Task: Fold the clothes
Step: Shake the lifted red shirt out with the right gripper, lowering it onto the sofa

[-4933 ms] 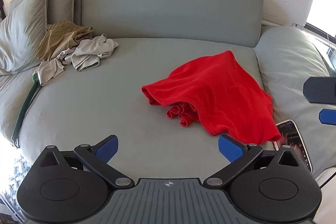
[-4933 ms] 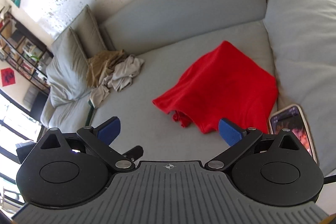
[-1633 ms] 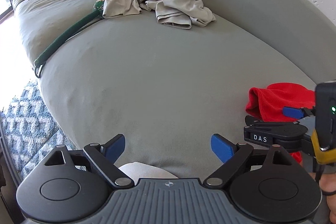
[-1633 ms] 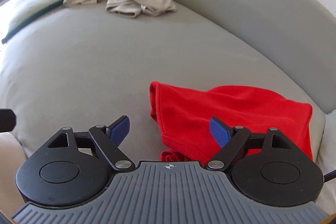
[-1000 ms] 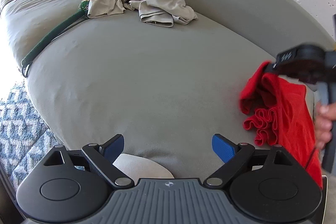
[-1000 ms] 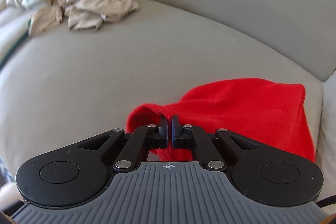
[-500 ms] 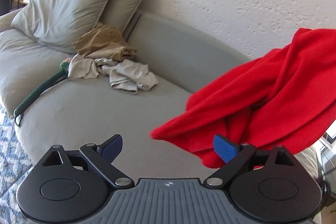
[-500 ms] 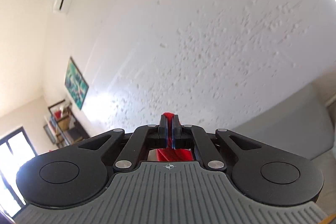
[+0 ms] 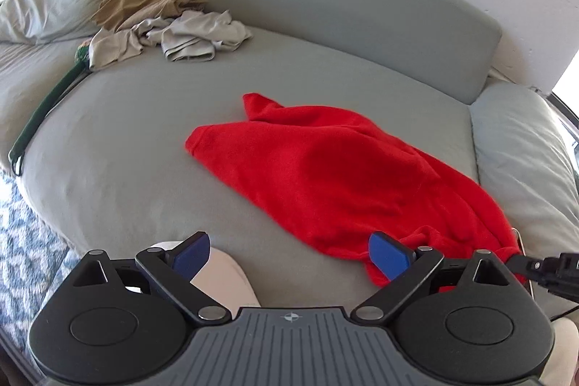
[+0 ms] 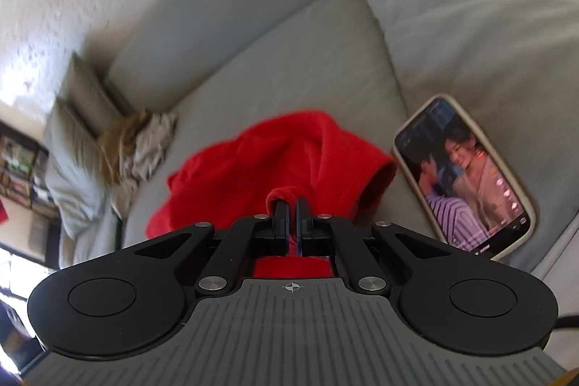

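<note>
Gripping red shirt [image 10: 275, 165] on grey sofa [image 9: 137, 132]: right fingers [image 10: 281, 223]; left fingers [image 9: 389, 254] apart.

— What does the red garment [image 9: 325, 169] look like?
— A soft fleecy top, rumpled, spread unfolded in a loose heap.
— Where on the sofa [image 9: 126, 132]?
— On the seat cushion, toward its right end; one bunched edge is pinched in the right tongs [image 10: 292, 219].

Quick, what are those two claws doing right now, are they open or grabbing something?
Left claw: open, holding nothing.
Right claw: closed on an edge of the red garment.
</note>
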